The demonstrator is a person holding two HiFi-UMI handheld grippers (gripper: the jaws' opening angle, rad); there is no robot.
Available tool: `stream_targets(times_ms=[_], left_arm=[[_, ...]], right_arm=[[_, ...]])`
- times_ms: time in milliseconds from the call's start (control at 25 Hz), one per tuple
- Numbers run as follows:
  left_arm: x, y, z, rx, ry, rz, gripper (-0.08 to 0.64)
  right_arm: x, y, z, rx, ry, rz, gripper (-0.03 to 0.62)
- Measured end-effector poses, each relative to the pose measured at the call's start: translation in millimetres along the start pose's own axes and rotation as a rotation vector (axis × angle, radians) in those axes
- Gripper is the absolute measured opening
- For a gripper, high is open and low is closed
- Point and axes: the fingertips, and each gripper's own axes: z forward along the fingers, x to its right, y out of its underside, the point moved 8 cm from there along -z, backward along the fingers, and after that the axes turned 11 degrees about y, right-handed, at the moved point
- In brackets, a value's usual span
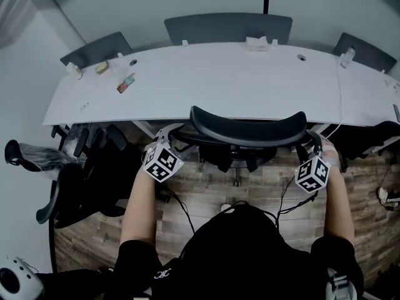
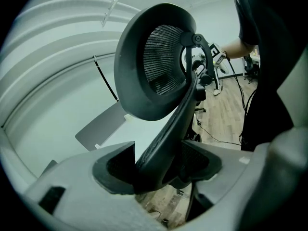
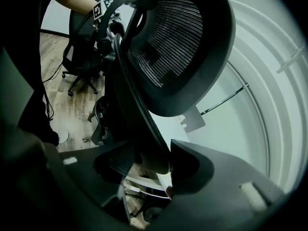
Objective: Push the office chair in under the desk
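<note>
Head view puts the office chair midway along the near edge of the desk, its curved black back right at that edge and its seat out of sight. Both gripper views show fine ribbed mesh stretched inside a smooth, dark oval rim, carried on a curved spine. The left gripper pinches the back's left frame edge, its dark textured pads pressed on the plastic. The right gripper clamps the right edge the same way. The desk top is long, white, smooth and gently bowed. A small colourful packet lies towards the desk's left end. Behind the desk stand flat grey chair backs. Before the desk runs a wood-plank floor.
</note>
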Motion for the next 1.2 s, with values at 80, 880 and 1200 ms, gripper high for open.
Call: stream_targets(times_ms=[80, 880, 1200], left_arm=[[-8.2, -1.7, 6.0, 0.005, -0.007, -0.001, 0.304], [-52.4, -12.3, 40.8, 0.040, 0.017, 0.065, 0.288], [-73.9, -15.6, 56.9, 0.046, 0.009, 0.076, 0.287]], right_arm=[[5.7, -1.2, 10.7, -0.011, 0.004, -0.001, 0.236], [30.7, -2.0, 68.3, -0.107, 0.056, 0.021, 0.245], [42.7, -3.2, 92.8, -0.137, 0.051, 0.013, 0.245]])
